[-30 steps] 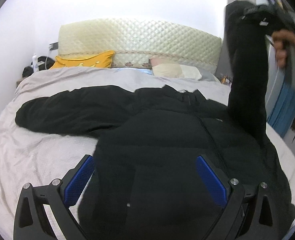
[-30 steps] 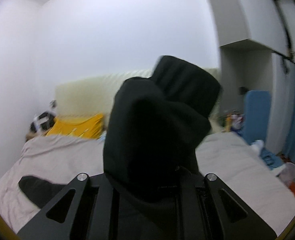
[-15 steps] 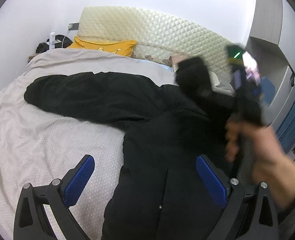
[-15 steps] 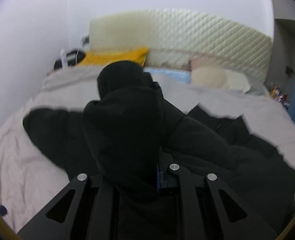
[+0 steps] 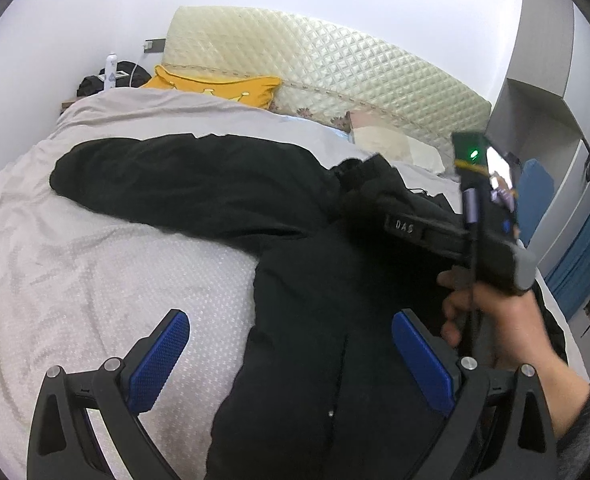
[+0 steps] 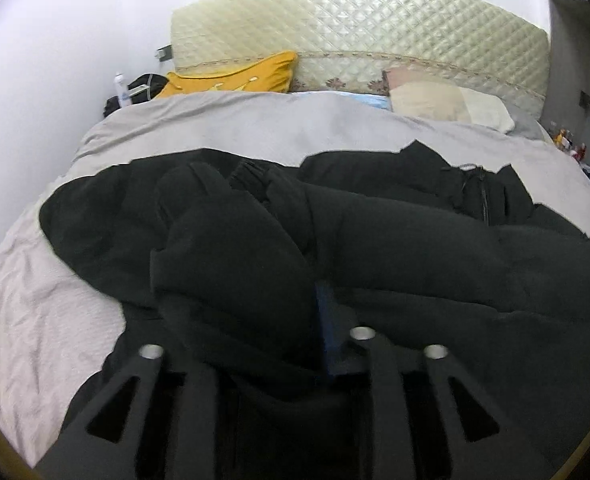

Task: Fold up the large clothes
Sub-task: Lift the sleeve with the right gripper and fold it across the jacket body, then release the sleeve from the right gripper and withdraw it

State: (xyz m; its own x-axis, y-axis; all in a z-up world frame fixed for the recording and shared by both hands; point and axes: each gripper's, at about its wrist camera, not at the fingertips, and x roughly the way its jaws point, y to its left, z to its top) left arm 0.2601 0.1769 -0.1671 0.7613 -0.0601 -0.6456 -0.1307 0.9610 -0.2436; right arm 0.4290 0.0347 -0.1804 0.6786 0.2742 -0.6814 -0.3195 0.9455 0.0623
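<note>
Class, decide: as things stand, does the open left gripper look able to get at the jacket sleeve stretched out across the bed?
Probably yes. The left gripper is open and empty, and the outstretched sleeve lies uncovered ahead of it.

Right claw (image 6: pixel 295 320) grips black jacket sleeve (image 6: pixel 231 264) over bed (image 6: pixel 255 128).

My left hand-held gripper (image 5: pixel 291 360) hangs with its blue-padded fingers (image 5: pixel 161 354) spread wide, nothing between them. At two o'clock from it, my right hand (image 5: pixel 491 320) wraps the handle of my right hand-held gripper (image 6: pixel 255 320), whose jaws are clamped on the black jacket sleeve (image 6: pixel 231 248).
</note>
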